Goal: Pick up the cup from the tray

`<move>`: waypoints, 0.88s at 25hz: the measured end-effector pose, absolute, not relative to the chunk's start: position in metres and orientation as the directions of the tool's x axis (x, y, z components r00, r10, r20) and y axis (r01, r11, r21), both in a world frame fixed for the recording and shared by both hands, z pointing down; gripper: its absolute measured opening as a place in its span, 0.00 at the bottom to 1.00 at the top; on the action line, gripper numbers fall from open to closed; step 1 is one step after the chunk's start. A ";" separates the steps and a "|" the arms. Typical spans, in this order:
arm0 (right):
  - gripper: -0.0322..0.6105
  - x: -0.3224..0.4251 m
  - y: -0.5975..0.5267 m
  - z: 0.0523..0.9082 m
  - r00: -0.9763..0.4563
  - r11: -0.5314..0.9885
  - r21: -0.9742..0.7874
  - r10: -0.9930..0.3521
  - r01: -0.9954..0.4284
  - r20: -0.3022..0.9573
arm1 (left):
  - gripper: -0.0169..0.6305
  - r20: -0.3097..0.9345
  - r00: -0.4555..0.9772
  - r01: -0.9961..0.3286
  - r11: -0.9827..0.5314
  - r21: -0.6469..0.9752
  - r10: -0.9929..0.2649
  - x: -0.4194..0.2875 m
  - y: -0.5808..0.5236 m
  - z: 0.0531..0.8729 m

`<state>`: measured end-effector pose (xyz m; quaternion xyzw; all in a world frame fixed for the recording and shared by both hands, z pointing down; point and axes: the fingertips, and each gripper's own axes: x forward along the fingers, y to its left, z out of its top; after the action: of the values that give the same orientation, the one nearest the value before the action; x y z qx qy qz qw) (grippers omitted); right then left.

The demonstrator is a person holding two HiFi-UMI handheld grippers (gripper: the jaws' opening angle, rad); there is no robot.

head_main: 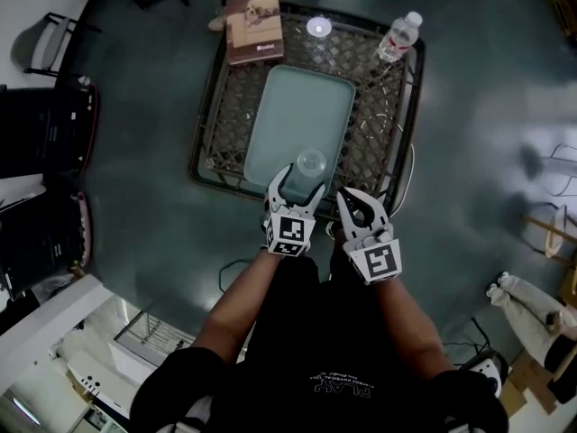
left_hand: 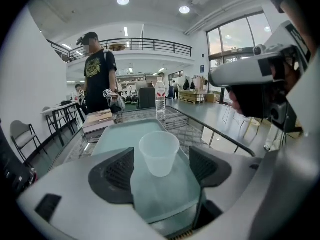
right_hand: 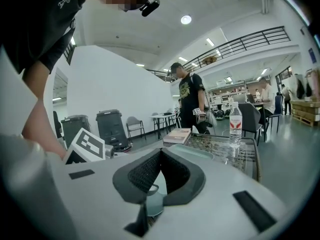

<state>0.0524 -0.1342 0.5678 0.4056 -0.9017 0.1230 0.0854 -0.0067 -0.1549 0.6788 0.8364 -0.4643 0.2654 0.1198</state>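
Approach to the cup, grasp not yet made

The one clear cup (left_hand: 159, 153) is seen upright at the near end of the single pale tray (head_main: 306, 97), which lies on the mesh-topped surface (head_main: 370, 133). The left gripper (head_main: 297, 188) is held wide open with the cup framed between its pads, neither pad touching it; nothing is gripped. The right gripper (right_hand: 161, 154) is closed on itself, empty, and kept just beside the left one at the surface's near edge. The step in hand is judged to be the lining-up; next, the left jaws would need to be closed gently on the thin wall before lifting. Also counted: one book (head_main: 254, 27), one water bottle (head_main: 399, 37), two grippers.
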 end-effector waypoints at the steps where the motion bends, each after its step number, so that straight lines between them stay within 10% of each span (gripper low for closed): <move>1: 0.06 0.052 -0.135 0.569 -0.657 0.640 -0.156 -0.710 -0.752 0.254 | 0.55 0.562 0.425 -0.840 -0.541 -0.049 -0.710 -0.006 -0.158 0.683; 22: 0.06 0.058 -0.139 0.575 -0.662 0.645 -0.161 -0.700 -0.747 0.269 | 0.54 0.615 0.444 -0.808 -0.588 -0.039 -0.651 0.009 -0.190 0.716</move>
<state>0.0577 -0.1392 0.5753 0.4009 -0.9023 0.1296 0.0914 0.0090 -0.1896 0.7164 0.8396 -0.4344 0.2985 0.1311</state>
